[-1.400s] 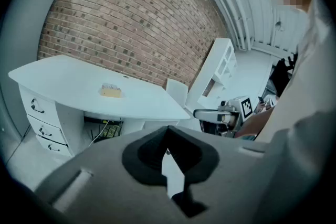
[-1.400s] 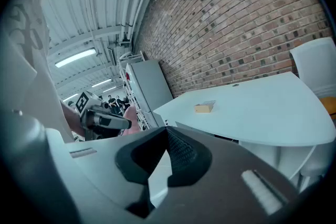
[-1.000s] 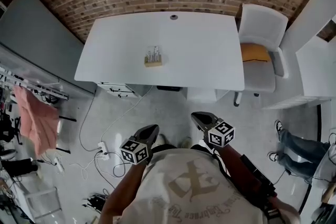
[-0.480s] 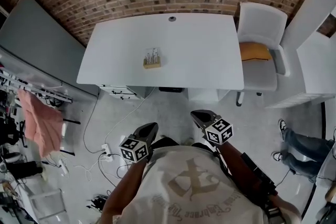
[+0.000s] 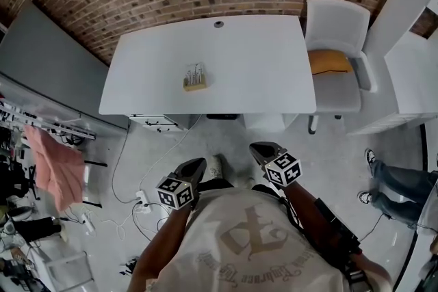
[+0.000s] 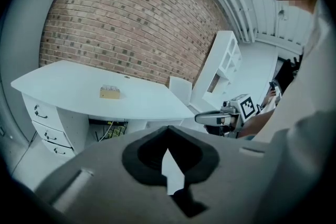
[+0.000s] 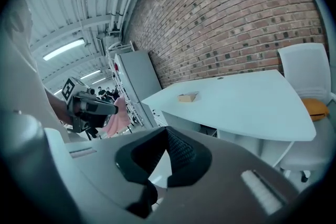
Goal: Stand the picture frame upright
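On white desk (image 5: 260,72), small tan-edged picture frame (image 5: 194,77)

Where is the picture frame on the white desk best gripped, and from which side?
Likely the picture frame by its pale far edge, jaws reaching over its tan near edge from the desk front: it lies low, alone. Finer detail is too small to tell.

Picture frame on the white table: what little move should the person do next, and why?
Probably step closer and reach one gripper toward the picture frame. It sits on the white table, far from the left gripper and right gripper, both shut and empty near the person's body.
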The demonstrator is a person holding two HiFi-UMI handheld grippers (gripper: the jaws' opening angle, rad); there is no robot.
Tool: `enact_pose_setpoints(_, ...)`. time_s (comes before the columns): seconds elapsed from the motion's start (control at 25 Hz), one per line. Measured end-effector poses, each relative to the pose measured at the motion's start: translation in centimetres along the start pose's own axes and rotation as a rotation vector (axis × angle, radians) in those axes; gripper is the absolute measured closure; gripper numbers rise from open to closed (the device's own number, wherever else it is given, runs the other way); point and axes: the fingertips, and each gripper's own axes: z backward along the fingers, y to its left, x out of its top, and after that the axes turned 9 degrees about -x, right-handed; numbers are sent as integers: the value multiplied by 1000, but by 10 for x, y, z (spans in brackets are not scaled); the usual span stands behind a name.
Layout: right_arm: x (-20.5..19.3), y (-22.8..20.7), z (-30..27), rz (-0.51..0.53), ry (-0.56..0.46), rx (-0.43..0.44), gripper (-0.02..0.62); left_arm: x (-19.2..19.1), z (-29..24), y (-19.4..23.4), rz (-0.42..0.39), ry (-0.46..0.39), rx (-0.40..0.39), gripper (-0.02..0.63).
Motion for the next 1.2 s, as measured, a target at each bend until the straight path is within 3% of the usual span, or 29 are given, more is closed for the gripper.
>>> enact_pose_setpoints(0.48, 5, -12, -35, -50, 54, -54, 588, 8, -21, 44, 37, 6, -66, 603)
enact_pose_setpoints(1.2, 89, -12, -162, -97, 76, -181, 588, 83, -27, 196, 42, 95, -194, 603)
